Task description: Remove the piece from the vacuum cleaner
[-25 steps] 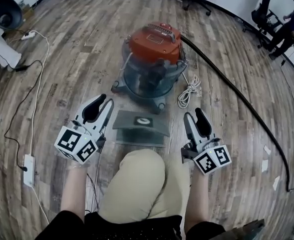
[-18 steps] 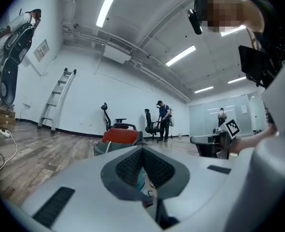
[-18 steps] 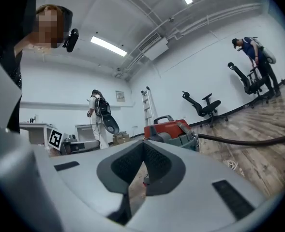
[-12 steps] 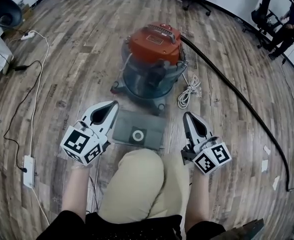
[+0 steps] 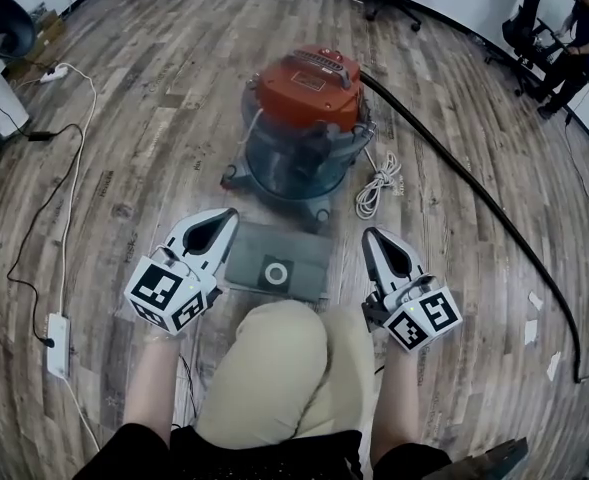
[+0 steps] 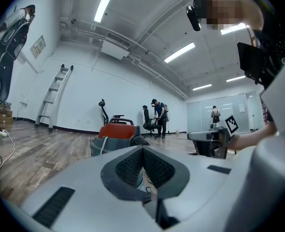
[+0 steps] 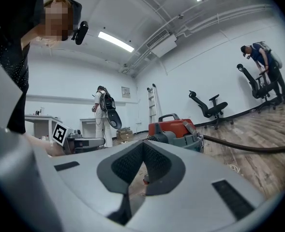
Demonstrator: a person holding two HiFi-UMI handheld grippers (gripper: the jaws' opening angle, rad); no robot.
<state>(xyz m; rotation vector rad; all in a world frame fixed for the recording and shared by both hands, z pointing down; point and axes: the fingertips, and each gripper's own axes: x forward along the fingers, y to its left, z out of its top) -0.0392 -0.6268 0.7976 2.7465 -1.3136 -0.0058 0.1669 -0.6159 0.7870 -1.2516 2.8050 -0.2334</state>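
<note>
The piece (image 5: 274, 260), a flat grey panel with a ring in its middle, lay on the floor at six o'clock from the vacuum cleaner (image 5: 306, 118), apart from it. At the panel's nine o'clock my left gripper (image 5: 224, 218) sat just beside its edge, jaws clenched on nothing. At three o'clock my right gripper (image 5: 372, 238) was near, likewise clenched and empty. I judged the removal done. A clean finish meant lifting both grippers clear without nudging the panel or the coiled cord (image 5: 379, 183).
</note>
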